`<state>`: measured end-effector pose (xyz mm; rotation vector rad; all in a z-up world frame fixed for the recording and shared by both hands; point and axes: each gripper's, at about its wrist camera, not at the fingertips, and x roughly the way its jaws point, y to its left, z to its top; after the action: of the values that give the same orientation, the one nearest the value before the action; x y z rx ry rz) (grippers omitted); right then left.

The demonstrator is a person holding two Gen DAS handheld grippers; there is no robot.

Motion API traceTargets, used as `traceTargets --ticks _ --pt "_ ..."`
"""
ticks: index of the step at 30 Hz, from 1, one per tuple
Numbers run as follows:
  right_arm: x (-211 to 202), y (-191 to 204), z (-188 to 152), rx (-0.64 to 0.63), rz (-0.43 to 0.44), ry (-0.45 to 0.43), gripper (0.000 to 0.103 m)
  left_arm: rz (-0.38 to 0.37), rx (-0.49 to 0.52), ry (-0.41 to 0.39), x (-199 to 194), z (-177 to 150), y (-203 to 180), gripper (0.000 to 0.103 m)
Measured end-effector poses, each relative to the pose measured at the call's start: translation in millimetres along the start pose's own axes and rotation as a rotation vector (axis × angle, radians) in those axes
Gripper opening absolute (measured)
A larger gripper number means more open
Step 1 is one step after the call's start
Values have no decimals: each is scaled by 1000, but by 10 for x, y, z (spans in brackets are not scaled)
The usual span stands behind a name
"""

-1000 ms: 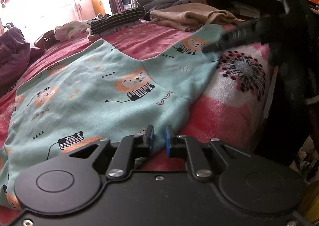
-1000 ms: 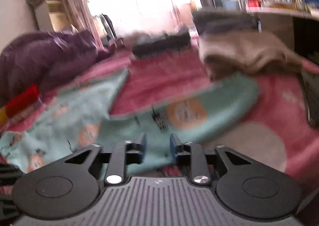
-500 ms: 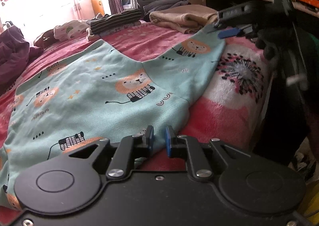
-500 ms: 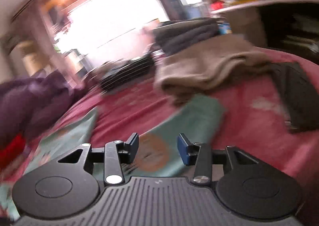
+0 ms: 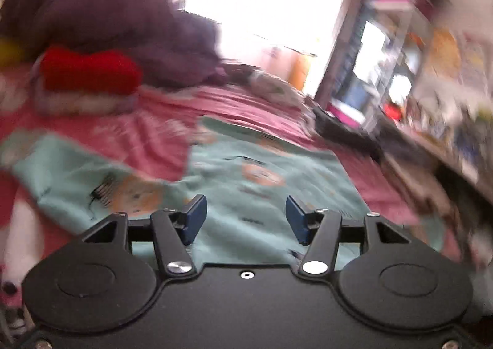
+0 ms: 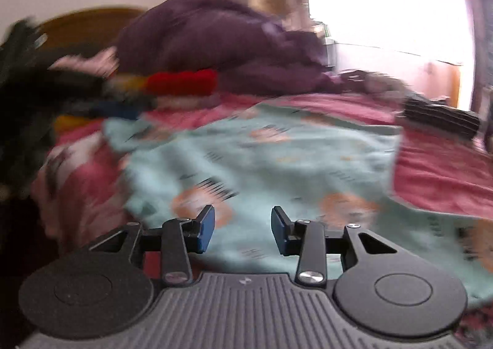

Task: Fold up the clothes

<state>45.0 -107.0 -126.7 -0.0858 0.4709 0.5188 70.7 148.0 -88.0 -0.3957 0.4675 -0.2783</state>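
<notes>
The mint lion-print garment [image 6: 277,158] lies spread flat on the pink bedspread [image 6: 446,176], near both cameras. It looks light, soft and floppy, so pinching a hem or corner should work best. The left gripper [image 5: 246,219], its jaws just opening, stands wide and empty; the right gripper [image 6: 243,230], closing slightly, gapes too, holding nothing.

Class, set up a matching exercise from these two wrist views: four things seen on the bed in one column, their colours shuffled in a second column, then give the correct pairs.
Things:
1. lion-print garment
2. bedspread
3. heaped blanket
4. folded knit item

Colours:
A. red
B. pink
C. light teal
D. dark purple

Pairs: 1-C, 2-B, 3-D, 4-A
</notes>
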Motion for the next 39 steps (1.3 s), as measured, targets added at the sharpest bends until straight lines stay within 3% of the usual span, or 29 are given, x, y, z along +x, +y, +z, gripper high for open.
traceTargets --ticks 2,4,5,10,16,19,22,27,30,32,33,34,37,39 --pt "73 83 -46 -23 25 42 41 117 -61 124 204 -33 184 55" --pt "58 57 -54 -11 38 46 41 333 -104 127 210 -41 417 26" --pt "49 45 -47 -8 42 46 41 350 -167 87 141 -4 570 26" --pt "-22 82 6 -18 42 29 41 455 -182 -59 -107 201 712 26" --pt "-27 326 271 -69 86 -65 41 454 -223 -119 -191 334 877 26" --pt "227 554 485 -94 126 -79 41 488 -342 -131 -189 408 1137 27" --pt "543 827 656 -103 188 -76 41 449 -489 -151 -217 473 1413 32" --pt "1050 1157 762 -96 273 -7 41 402 -605 -171 -201 559 1712 33" --pt "1293 1201 674 -64 276 81 41 364 -674 -161 -111 598 1939 33" --pt "1318 1181 591 -42 266 92 41 320 -701 -142 -43 612 2048 33" --pt "1295 1185 572 -41 264 86 41 298 -713 -132 -11 620 2100 25" --pt "1278 1190 555 -42 263 83 41 295 -651 -146 -33 702 2050 1" --pt "1257 1210 513 -46 262 83 41 315 -355 -238 -185 1004 1750 2" --pt "1244 1224 486 -50 260 83 41 367 -304 -217 -160 1015 1729 2"
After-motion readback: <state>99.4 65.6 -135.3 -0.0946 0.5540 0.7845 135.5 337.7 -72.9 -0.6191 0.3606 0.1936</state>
